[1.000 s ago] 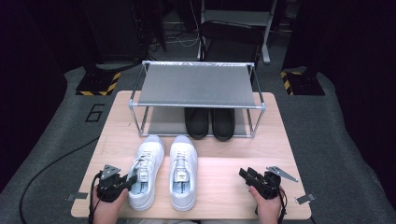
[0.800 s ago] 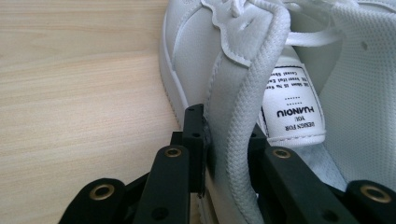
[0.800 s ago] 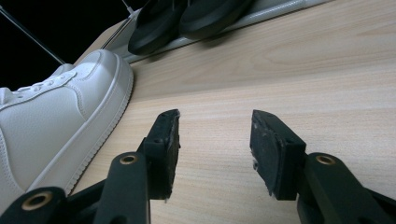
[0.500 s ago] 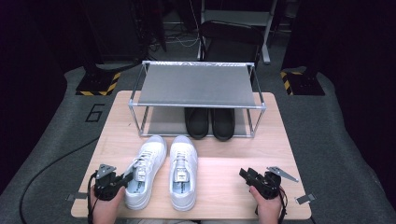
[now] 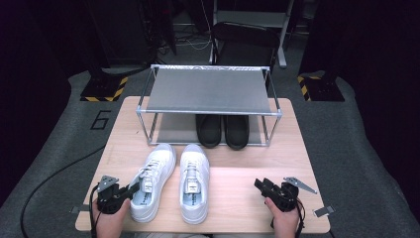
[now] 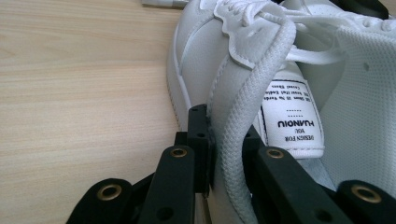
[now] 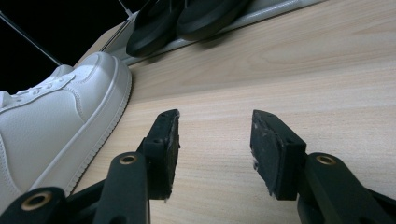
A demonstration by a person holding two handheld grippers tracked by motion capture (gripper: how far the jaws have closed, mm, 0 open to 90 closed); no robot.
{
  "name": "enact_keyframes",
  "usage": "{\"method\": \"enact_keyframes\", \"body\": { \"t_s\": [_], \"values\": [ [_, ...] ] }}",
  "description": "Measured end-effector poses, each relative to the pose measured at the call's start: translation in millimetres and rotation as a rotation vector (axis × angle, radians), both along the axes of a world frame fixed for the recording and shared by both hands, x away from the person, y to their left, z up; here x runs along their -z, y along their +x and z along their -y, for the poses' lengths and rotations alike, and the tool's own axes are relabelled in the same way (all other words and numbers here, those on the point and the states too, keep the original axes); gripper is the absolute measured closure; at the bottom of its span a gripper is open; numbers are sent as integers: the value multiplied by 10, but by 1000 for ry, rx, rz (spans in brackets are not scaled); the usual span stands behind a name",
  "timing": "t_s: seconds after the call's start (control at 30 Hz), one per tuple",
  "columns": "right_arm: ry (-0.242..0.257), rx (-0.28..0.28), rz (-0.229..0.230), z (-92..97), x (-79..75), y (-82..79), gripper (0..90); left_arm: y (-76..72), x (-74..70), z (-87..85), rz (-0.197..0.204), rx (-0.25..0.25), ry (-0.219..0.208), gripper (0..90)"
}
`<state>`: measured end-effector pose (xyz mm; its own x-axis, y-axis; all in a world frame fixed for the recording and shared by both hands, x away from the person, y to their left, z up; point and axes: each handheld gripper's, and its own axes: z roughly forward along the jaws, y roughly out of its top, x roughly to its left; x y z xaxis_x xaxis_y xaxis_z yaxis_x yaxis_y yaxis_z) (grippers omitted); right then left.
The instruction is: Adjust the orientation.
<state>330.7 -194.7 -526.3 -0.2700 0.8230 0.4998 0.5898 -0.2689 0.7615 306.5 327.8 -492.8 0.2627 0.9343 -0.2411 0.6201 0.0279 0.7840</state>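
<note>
While my left gripper [image 5: 130, 190] pinches the collar of the left white sneaker [image 5: 153, 181] at the table's [image 5: 237, 198] near edge, its jaws having just closed, the second sneaker [image 5: 193, 186] sits just beside it at three o'clock. At twelve o'clock a metal shoe rack [image 5: 208, 91] shelters black shoes [image 5: 223, 130]. My right gripper [image 5: 262, 187] rests with jaws apart and nothing between them, bare wood around it.
</note>
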Motion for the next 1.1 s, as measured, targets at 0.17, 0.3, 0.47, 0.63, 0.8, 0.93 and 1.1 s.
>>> {"method": "enact_keyframes", "body": {
  "t_s": [0.17, 0.3, 0.47, 0.63, 0.8, 0.93, 1.1],
  "values": [
    [0, 5, 0, 8, 0, -1, 520, -16, -17, -17, 37, -18, -14, 819],
    [9, 11, -17, 12, -2, -7, 520, -37, -27, -36, 76, -25, -28, 819],
    [14, 13, -5, 23, 4, -1, 518, -67, -58, -49, 109, -26, -28, 819],
    [29, 19, -22, 28, 3, -7, 518, -77, -72, -49, 124, -16, -30, 817],
    [38, 24, -27, 40, 10, -6, 518, -86, -86, -44, 139, -14, -40, 816],
    [38, 26, -27, 41, 13, -5, 517, -108, -120, -58, 151, -16, -43, 816],
    [44, 26, -22, 46, 17, -2, 517, -130, -164, -79, 169, -17, -50, 815]
  ]
}}
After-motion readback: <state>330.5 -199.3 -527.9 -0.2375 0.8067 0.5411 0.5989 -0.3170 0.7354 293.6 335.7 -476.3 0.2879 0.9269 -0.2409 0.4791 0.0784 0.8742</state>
